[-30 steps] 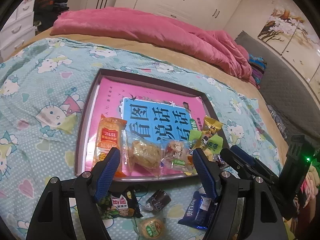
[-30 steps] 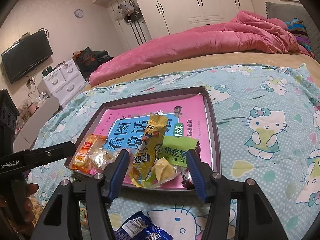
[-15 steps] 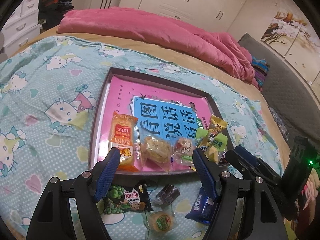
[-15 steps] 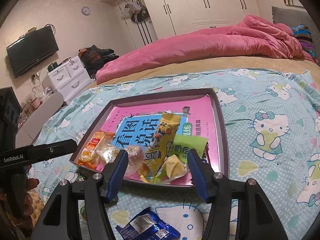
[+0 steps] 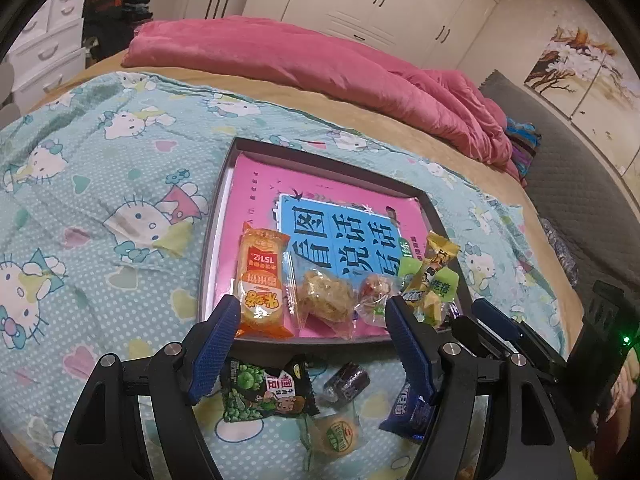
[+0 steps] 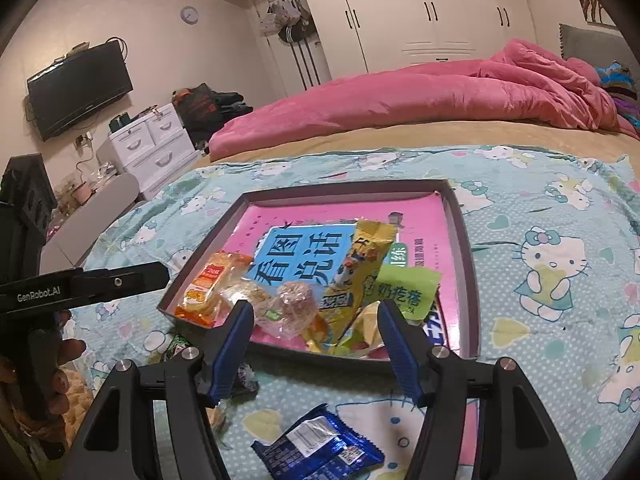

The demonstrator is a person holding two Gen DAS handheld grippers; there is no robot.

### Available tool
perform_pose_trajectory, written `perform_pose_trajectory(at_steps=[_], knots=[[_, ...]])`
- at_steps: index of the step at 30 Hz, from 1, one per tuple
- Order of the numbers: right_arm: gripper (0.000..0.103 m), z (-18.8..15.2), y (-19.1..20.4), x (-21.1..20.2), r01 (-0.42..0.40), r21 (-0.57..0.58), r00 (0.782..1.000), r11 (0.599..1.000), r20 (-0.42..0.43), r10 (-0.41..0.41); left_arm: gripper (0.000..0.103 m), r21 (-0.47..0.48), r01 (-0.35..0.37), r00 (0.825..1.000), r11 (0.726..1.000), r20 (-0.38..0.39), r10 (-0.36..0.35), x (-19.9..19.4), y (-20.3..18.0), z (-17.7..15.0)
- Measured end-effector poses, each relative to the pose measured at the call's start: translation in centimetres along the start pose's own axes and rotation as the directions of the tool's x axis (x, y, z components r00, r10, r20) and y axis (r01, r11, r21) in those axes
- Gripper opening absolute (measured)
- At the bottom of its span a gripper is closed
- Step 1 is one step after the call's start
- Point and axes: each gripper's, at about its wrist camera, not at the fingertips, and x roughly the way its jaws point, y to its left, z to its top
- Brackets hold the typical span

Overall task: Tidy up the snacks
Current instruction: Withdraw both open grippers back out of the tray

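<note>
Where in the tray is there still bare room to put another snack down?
The far half of the tray is free, over the pink book up to the back rim. The near edge is crowded: orange packet, clear-wrapped cake, yellow packet and green packet.

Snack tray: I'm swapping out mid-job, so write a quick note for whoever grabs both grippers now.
Left gripper: open, empty, above the tray's near edge.
Right gripper: empty, jaws opening, nothing between them.
In the tray: orange pack, clear-wrapped biscuit, small clear candy, yellow pack, green pack.
Left on the blanket: green pea bag, dark candy, round green-label snack, blue pack.
</note>
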Motion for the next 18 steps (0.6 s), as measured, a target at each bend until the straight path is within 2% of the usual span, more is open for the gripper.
perform_pose_trajectory(at_steps=[14, 18], knots=[[0.069, -0.8, 1.8, -0.1, -0.021, -0.037, 1.000, 0.999, -0.021, 0.020, 0.076, 0.008, -0.012, 1.000, 1.000, 0.000, 0.012, -0.7, 0.2, -0.3], [0.074, -1.1, 2.6, 0.0, -0.028, -0.053, 0.999, 0.998, -0.030, 0.026, 0.076, 0.017, -0.019, 1.000, 1.000, -0.005, 0.019, -0.7, 0.1, -0.5]])
